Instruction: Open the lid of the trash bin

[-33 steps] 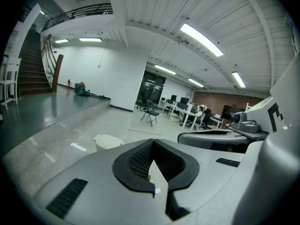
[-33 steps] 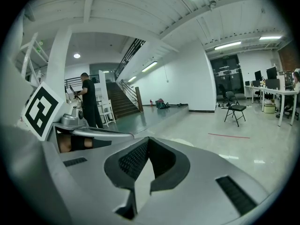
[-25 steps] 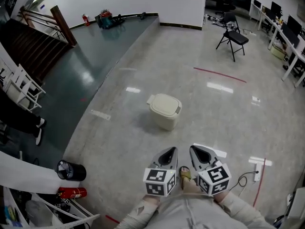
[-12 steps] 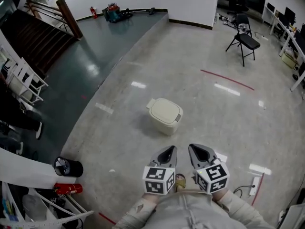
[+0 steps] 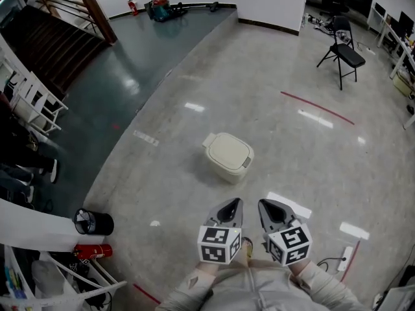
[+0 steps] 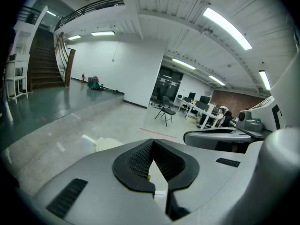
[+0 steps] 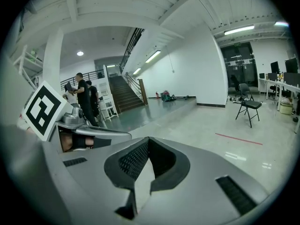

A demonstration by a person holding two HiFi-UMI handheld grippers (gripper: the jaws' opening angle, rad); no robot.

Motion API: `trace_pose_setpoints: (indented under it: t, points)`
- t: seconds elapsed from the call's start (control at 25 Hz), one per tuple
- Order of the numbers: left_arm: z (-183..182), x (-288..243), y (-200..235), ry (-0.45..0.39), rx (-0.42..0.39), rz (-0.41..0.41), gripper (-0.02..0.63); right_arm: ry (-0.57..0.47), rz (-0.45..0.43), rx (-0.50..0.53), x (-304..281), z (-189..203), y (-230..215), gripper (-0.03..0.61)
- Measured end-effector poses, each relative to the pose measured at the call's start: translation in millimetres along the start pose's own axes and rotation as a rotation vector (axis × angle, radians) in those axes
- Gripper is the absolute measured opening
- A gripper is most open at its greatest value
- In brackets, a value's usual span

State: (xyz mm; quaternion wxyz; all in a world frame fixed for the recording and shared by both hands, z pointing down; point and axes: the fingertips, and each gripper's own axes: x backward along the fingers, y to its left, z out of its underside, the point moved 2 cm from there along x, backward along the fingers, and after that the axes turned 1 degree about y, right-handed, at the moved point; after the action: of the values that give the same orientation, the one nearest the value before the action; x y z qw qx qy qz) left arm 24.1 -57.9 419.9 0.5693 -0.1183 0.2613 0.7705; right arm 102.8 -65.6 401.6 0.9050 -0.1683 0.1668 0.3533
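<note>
Cream plastic trash bin [image 5: 227, 157], lid down flat, stands mid-floor ahead of my left tool [image 5: 229, 204] and right tool [image 5: 266, 205]. Both are closed and empty. The bin's base is hidden.

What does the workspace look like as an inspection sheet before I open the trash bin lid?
Surface: glossy pale floor, red tape line.
Job's things: cream trash bin, upright, lid shut, ahead of both grippers, apart from them.
Clutter: black bucket and red fire extinguisher at lower left.
Grippers: left hand-held gripper and right hand-held gripper both shut, empty, side by side.
Cables: power strip with cable on floor, lower right.
Surroundings: folding chair, staircase, white chairs.
</note>
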Motion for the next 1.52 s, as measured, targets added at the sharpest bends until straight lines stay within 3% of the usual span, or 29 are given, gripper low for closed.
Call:
trace_pose_setpoints:
  t: [0.32, 0.68, 1.08, 1.52]
  points:
    - [14.6, -36.0, 36.6, 0.06, 0.034, -0.015, 0.003, 0.068, 0.014, -0.007, -53.4, 15.0, -26.0, 0.004]
    - [32.5, -100.8, 91.3, 0.137, 0.106, -0.017, 0.003, 0.151, 0.066, -0.024, -158.7, 45.5, -72.0, 0.004]
    - [67.1, -151.9, 140.6, 0.211, 0.189, -0.005, 0.003, 0.318, 0.151, -0.072, -281.2, 137.6, -144.7, 0.003]
    - [110.1, -193.5, 170.6, 0.246, 0.204, -0.002, 0.003, 0.437, 0.175, -0.054, -348.9, 235.7, -182.3, 0.003]
